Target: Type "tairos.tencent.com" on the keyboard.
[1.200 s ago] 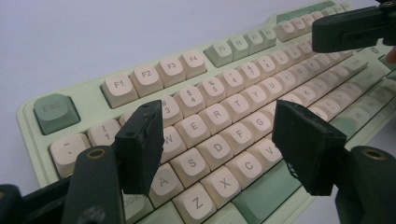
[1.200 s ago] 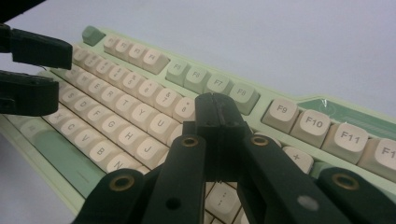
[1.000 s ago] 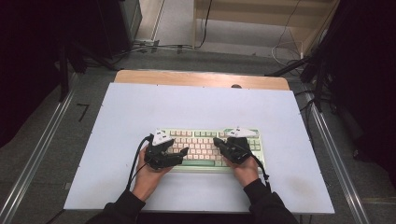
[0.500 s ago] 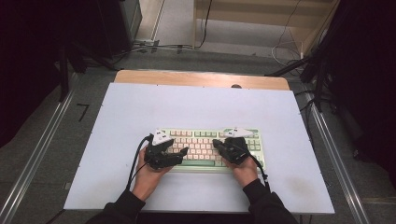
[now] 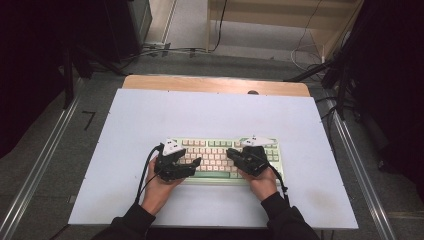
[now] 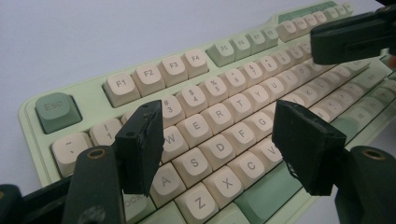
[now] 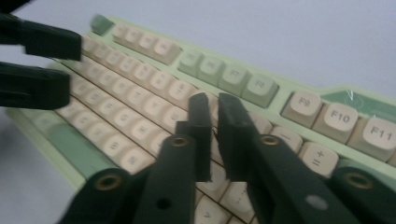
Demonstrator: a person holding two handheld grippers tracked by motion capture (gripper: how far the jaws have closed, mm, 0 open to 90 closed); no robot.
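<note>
A pale green keyboard [image 5: 225,146] with cream keys lies on the white table [image 5: 210,110], near the front edge. My left gripper [image 5: 194,163] hovers over the keyboard's left end. In the left gripper view its jaws [image 6: 219,123] stand wide open above the W-to-V keys [image 6: 219,149], with nothing between them. My right gripper [image 5: 231,154] is over the right half. In the right gripper view it [image 7: 213,100] shows only a thin gap. Its jaws have just been opening, and they hold nothing. Each gripper view also shows the other gripper: the right one [image 6: 350,37], the left one [image 7: 37,65].
Bare white tabletop surrounds the keyboard on every side. A wooden strip [image 5: 215,85] runs along the far edge of the table. Metal rails [image 5: 360,165] flank the table. Cables [image 5: 305,55] lie on the floor beyond.
</note>
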